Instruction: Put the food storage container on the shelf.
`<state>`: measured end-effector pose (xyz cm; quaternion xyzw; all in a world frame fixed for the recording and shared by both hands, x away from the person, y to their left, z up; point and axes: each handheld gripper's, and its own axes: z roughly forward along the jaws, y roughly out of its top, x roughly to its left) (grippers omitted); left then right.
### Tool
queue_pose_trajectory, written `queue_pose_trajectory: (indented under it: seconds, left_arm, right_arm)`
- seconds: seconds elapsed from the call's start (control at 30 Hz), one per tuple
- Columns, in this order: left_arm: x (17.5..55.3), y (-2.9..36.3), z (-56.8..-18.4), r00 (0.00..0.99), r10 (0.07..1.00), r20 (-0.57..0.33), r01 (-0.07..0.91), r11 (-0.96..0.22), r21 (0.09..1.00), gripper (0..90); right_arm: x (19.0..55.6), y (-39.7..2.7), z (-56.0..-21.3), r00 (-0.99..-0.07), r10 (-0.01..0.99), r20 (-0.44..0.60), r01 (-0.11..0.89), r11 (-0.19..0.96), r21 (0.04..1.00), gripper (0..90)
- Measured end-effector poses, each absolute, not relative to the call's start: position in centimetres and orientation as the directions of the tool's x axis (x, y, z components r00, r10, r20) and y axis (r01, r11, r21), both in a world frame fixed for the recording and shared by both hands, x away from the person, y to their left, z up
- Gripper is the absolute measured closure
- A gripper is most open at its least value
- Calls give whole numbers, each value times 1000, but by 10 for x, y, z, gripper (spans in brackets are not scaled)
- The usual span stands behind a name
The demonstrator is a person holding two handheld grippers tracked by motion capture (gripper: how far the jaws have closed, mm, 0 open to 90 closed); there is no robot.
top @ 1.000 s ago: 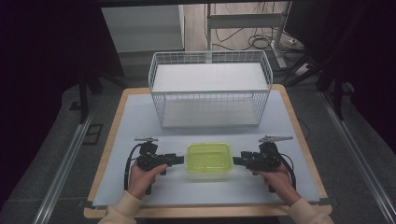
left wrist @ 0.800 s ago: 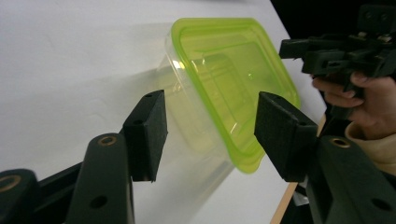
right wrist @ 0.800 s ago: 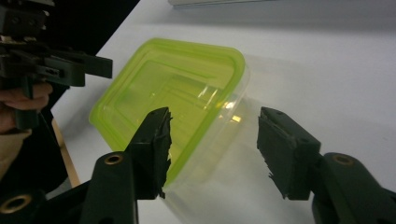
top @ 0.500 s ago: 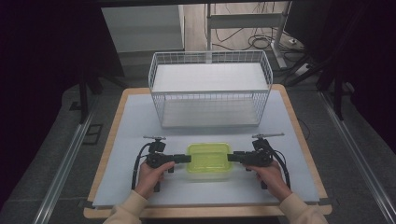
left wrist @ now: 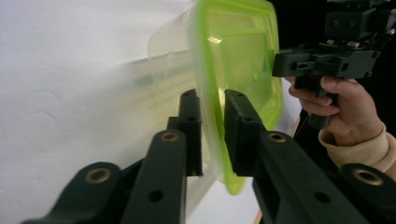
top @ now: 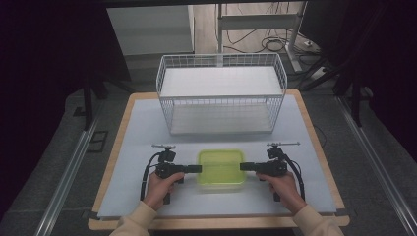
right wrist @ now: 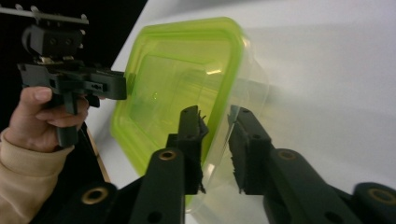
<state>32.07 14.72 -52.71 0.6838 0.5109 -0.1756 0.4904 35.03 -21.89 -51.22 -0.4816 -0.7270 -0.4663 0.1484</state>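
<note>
Box [top: 221, 167] w/ green lid, mid-bottom of frame: left gripper [left wrist: 212, 105] jaws pinch its rim; right gripper [right wrist: 215, 122] jaws spread around its edge. Squeeze right first, then lift both evenly.

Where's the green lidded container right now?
In the high view, the green lidded container sits near the table's front edge, between the left claw and right claw, in front of the wire basket.
</note>
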Motion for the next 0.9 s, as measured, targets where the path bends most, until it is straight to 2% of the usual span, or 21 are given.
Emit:
queue_pose_trajectory:
  seconds: [0.17,0.9]
  left_arm:
    - [314,145,-520,443,561,-700,847,-5,532,817]
    - [301,147,-492,514,545,-662,791,-5,611,818]
  right_arm:
    - [347,-219,-506,-511,562,650,822,100,560,808]
    - [337,-221,-479,-600,528,600,746,100,659,808]
